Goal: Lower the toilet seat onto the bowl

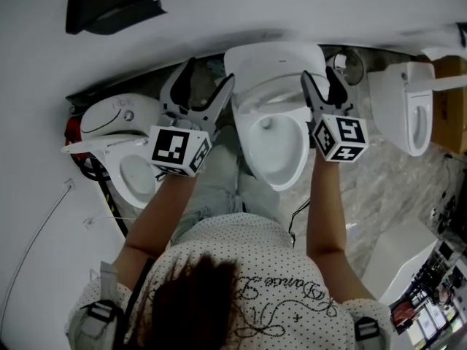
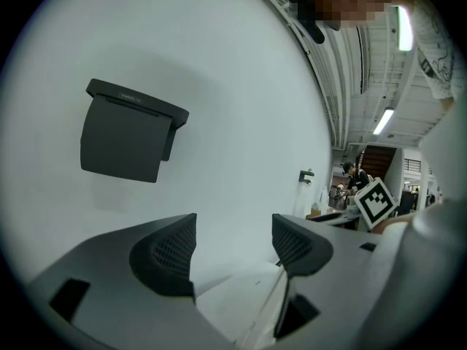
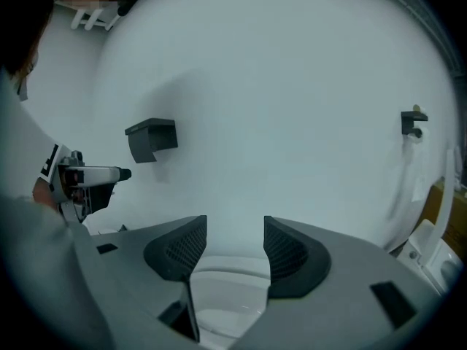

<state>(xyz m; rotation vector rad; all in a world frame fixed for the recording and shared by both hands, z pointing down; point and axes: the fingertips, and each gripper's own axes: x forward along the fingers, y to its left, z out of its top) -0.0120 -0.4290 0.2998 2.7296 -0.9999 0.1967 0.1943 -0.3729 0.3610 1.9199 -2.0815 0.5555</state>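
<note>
Toilet (image 1: 273, 64) against a white wall (image 1: 241, 6), seen from above by the person standing over it.

Seat (image 1: 248, 119): the white ring round the opening of the bowl (image 1: 276, 152), lying between the two grippers in the head view. Whether it rests flat on the rim or stands off it cannot be told from this angle.

Left gripper (image 1: 211, 69): held at the toilet's left side, pointing toward the wall. Its jaws stand well apart and hold nothing. Its own view shows only wall in the gap, with a white edge of the toilet below.

Right gripper (image 1: 321, 73): held at the toilet's right side, just beside the upper white part. Its jaws are apart by a narrower gap and the pads press on nothing. The toilet's curved white top shows low in the gap.

Cube (image 1: 179, 150) with square markers: one on each gripper, near the person's wrist.

Dark box (image 1: 109, 6): fixed to the wall, up and to the left of the toilet. It appears in both gripper views.

Second toilet (image 1: 120, 144) stands at the left and a third toilet (image 1: 408, 111) at the right, along the same wall.

Floor (image 1: 379, 188): pale, with a veined stone pattern.
</note>
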